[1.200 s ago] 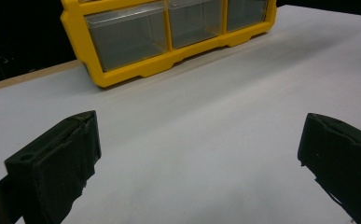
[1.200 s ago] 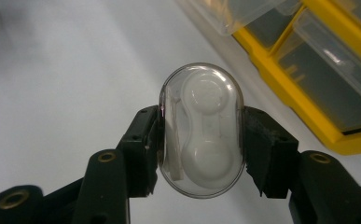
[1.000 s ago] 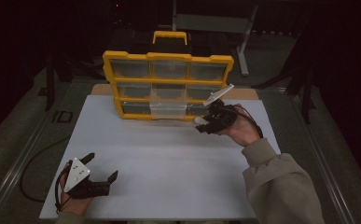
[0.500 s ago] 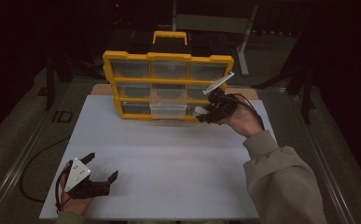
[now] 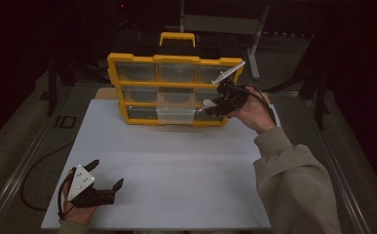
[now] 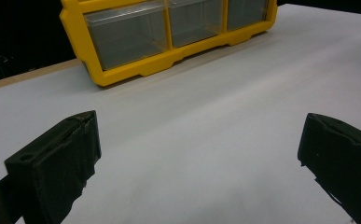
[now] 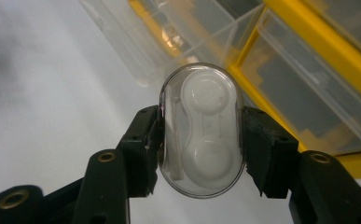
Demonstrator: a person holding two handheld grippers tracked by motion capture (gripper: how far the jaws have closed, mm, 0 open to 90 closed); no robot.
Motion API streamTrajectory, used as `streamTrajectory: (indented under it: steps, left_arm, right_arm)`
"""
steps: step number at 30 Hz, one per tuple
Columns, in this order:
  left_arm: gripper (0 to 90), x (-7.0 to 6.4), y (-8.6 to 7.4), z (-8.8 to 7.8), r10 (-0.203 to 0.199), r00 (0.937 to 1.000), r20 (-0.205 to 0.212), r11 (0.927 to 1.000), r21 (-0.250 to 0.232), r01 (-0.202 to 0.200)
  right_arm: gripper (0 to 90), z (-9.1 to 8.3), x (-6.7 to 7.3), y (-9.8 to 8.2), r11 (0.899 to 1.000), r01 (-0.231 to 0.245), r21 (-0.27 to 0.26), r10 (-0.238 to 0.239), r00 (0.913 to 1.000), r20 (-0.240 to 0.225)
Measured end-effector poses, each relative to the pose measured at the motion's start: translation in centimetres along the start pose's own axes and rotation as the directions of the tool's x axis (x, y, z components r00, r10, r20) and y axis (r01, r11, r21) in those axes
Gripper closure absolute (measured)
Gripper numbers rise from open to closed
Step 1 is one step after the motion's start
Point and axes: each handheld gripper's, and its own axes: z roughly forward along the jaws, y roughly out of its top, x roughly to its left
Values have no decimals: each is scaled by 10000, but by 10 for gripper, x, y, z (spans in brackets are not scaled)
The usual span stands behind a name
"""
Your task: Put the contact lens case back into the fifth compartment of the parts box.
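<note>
A yellow organiser (image 5: 174,59) with clear drawers stands upright at the far edge of the white table (image 5: 176,165); its bottom-middle drawer (image 5: 175,115) is pulled out. My right gripper (image 5: 209,105) hovers in front of the organiser's right side, just right of that open drawer. It is shut on a small clear oval case (image 7: 200,130) with a white two-well insert; both pads press its sides. My left gripper (image 5: 107,176) rests near the front left corner of the table, its jaws wide open over bare table (image 6: 201,154) with nothing between them.
The organiser's yellow frame (image 6: 122,77) lies ahead of the left gripper, across open white tabletop. A yellow carry handle (image 5: 177,36) tops the organiser. Dark floor and metal stands surround the table; a cable (image 5: 30,170) trails off the left edge.
The right gripper has risen and shifted slightly toward the organiser's right side, still holding the clear case. The left gripper has stayed put.
</note>
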Motion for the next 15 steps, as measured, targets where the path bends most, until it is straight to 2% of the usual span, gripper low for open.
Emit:
streamTrajectory:
  steps: [15]
  left_arm:
    - [1, 0, 0, 0, -14, 10000, 27, 10000, -24, 14]
  right_arm:
    - [491, 0, -4, 25, 9995, -118, -295, 118, 9999, 4]
